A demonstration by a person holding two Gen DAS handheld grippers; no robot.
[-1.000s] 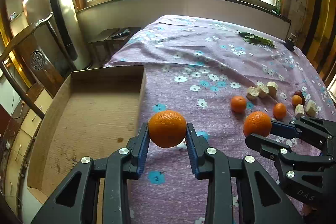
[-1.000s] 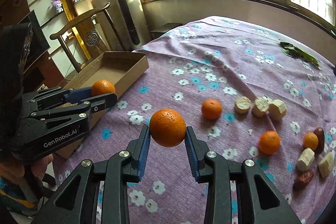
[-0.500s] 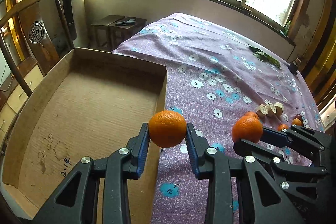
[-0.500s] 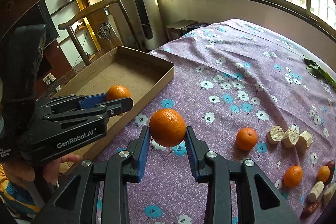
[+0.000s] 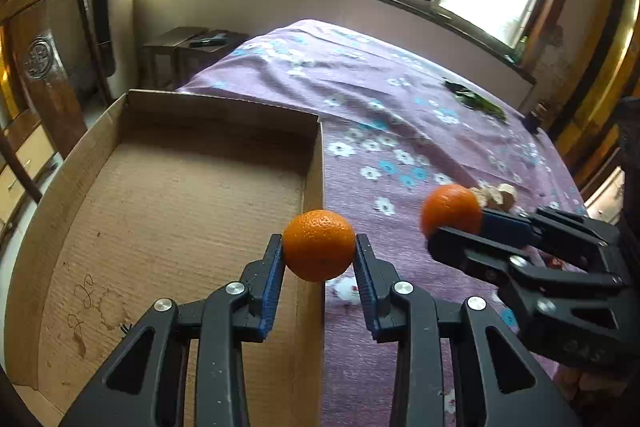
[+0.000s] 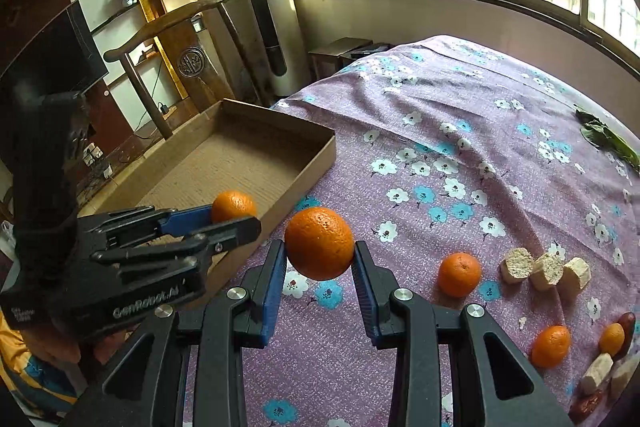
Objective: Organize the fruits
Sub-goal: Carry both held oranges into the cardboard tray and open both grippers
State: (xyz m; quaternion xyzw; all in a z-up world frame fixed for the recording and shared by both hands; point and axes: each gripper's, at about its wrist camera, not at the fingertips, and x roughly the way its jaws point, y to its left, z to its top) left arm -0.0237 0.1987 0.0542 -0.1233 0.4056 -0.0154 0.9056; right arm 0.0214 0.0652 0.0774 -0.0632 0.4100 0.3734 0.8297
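Item 1 — left gripper [image 5: 319, 269], black w/ blue pads, clamped on a round orange fruit [image 5: 319, 245]. Change vs. a second back: it was over the purple flowered cloth [image 5: 400, 131], box off to its left; it has swung across and now hangs at the box's right wall, fruit partly over the inside. Reads as approach nearly done, drop-in next.

Item 2 — right gripper [image 6: 320, 277], same make, jaws pinched on a second round orange fruit [image 6: 319, 243]. It has followed toward the box but is over cloth, just beside the near corner. Likely second in the queue.

Item 3 — shallow brown cardboard box [image 5: 316, 163], open top, at table's left edge. Contents: nil; bare corrugated floor w/ a few stains.

Item 4 — loose on cloth, farther right: three small oranges, nearest [image 6: 459, 274]; pale cut chunks [image 6: 546, 269]; dark reddish pieces at the frame edge, too small to id. All outside the box, so most of the sorting remains.

Item 5 — far: green leaves [image 6: 608, 141] on cloth.
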